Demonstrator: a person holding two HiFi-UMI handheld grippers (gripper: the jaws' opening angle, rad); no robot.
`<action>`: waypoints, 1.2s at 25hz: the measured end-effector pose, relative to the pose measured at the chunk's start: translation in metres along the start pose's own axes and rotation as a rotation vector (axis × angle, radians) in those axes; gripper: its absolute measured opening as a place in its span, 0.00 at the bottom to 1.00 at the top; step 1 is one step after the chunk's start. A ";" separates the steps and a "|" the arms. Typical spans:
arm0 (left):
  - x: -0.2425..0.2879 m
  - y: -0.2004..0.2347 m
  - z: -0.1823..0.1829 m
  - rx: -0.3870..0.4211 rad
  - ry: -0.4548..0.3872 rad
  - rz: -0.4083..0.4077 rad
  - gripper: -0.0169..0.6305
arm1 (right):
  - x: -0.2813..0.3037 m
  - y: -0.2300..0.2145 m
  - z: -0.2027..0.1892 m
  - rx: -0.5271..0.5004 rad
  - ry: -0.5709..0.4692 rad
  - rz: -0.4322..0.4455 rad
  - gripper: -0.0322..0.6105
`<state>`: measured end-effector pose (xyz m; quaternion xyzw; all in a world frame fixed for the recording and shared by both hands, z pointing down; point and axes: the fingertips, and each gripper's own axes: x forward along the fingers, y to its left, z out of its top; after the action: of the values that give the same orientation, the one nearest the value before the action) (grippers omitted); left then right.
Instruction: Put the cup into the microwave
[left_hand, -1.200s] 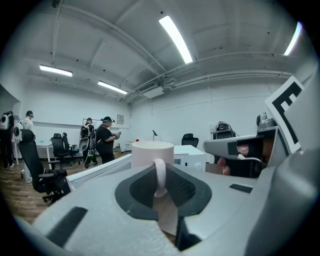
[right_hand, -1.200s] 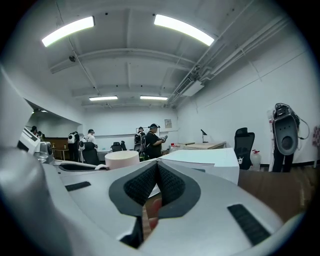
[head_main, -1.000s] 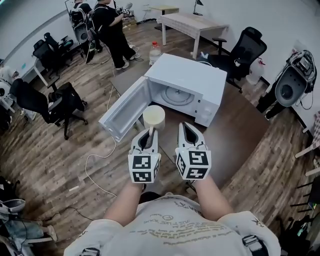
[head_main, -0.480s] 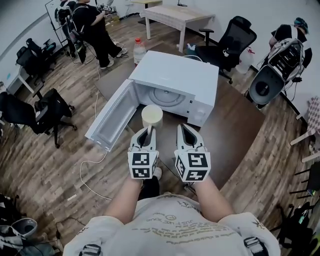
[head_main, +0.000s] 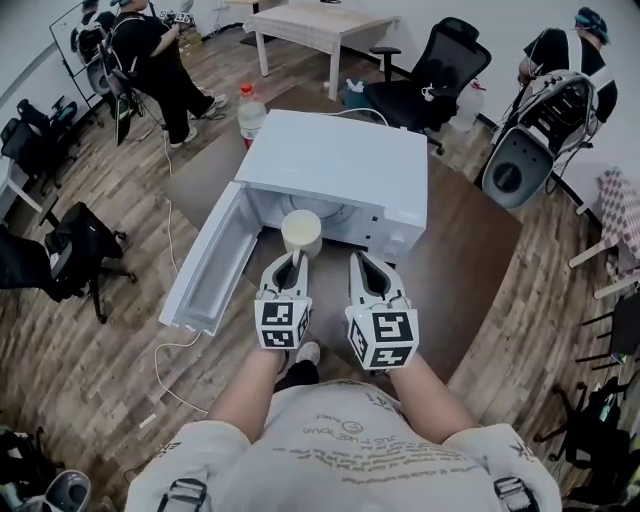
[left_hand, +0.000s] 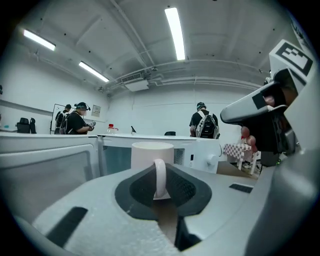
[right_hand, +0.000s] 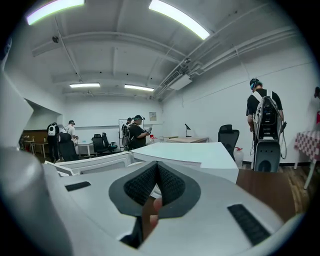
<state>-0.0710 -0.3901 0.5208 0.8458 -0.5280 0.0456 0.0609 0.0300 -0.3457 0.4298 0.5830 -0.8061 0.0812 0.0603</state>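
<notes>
A cream cup (head_main: 301, 232) hangs in front of the cavity of the open white microwave (head_main: 340, 165), just above its sill. My left gripper (head_main: 291, 268) is shut on the cup's handle. In the left gripper view the handle (left_hand: 159, 176) stands upright between the dark pads, and the cup (left_hand: 152, 153) rises beyond them. The microwave door (head_main: 205, 265) swings out to the left. My right gripper (head_main: 365, 268) hovers beside the left one, to the right of the cup, shut with nothing in it. In the right gripper view its pads (right_hand: 156, 181) meet, with the microwave's top (right_hand: 200, 154) beyond.
The microwave stands on a dark brown table (head_main: 465, 255). A bottle with a red cap (head_main: 250, 112) stands behind the microwave. Office chairs (head_main: 425, 75), a desk (head_main: 310, 25) and standing people (head_main: 150, 55) surround the table. A cable (head_main: 175, 345) lies on the wooden floor at left.
Both grippers have moved forward toward the microwave, the left one carrying the cup. The cup now sits at the cavity's mouth instead of in front of the door.
</notes>
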 end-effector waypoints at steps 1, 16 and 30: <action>0.007 0.004 -0.002 -0.004 -0.005 -0.005 0.10 | 0.005 -0.002 0.000 0.014 -0.005 -0.012 0.06; 0.086 0.029 -0.051 0.000 0.018 -0.110 0.10 | 0.033 -0.023 -0.017 -0.054 -0.055 -0.112 0.06; 0.148 0.047 -0.073 0.007 0.095 -0.146 0.10 | 0.046 -0.048 -0.026 -0.044 -0.026 -0.182 0.06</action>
<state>-0.0497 -0.5310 0.6168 0.8791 -0.4614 0.0828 0.0862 0.0618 -0.3981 0.4670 0.6533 -0.7522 0.0500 0.0700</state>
